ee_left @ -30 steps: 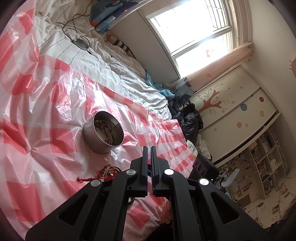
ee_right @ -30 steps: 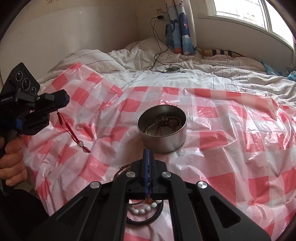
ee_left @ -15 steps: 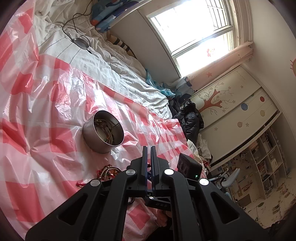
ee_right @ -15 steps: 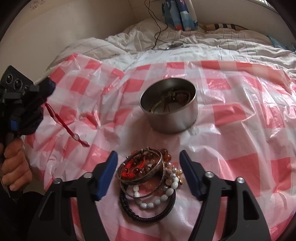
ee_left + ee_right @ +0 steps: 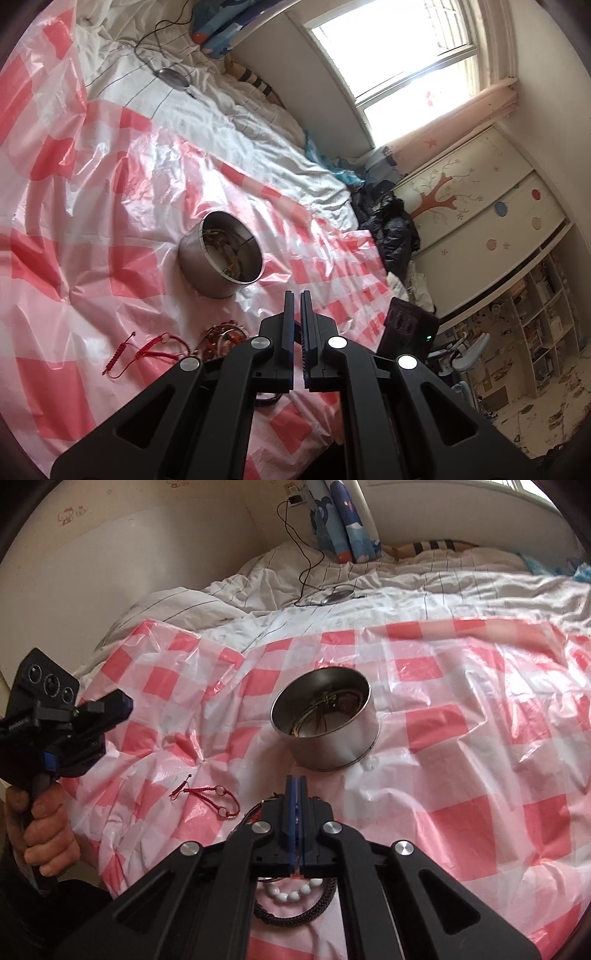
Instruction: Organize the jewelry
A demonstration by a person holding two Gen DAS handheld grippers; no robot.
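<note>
A round steel tin [image 5: 325,718] with jewelry inside stands on the red-and-white checked plastic sheet [image 5: 480,738]; it also shows in the left wrist view [image 5: 221,258]. A red cord bracelet [image 5: 208,799] lies loose on the sheet left of the pile, and shows in the left wrist view [image 5: 147,350]. A pile of bangles, white beads [image 5: 291,892] and a black braided band [image 5: 295,915] lies under my right gripper [image 5: 295,781], which is shut with nothing seen in it. My left gripper [image 5: 297,297] is nearly shut and empty, held above the sheet; it shows at the left in the right wrist view [image 5: 110,705].
White rumpled bedding [image 5: 406,590] with a cable and a small grey device [image 5: 336,596] lies beyond the sheet. A wall and window run behind the bed. Dark clothes [image 5: 391,229] are heaped at the bed's far end, by a painted wardrobe [image 5: 480,206].
The red cord bracelet has dropped from my left gripper onto the sheet. My right gripper opened over the pile half a second ago and is now shut again.
</note>
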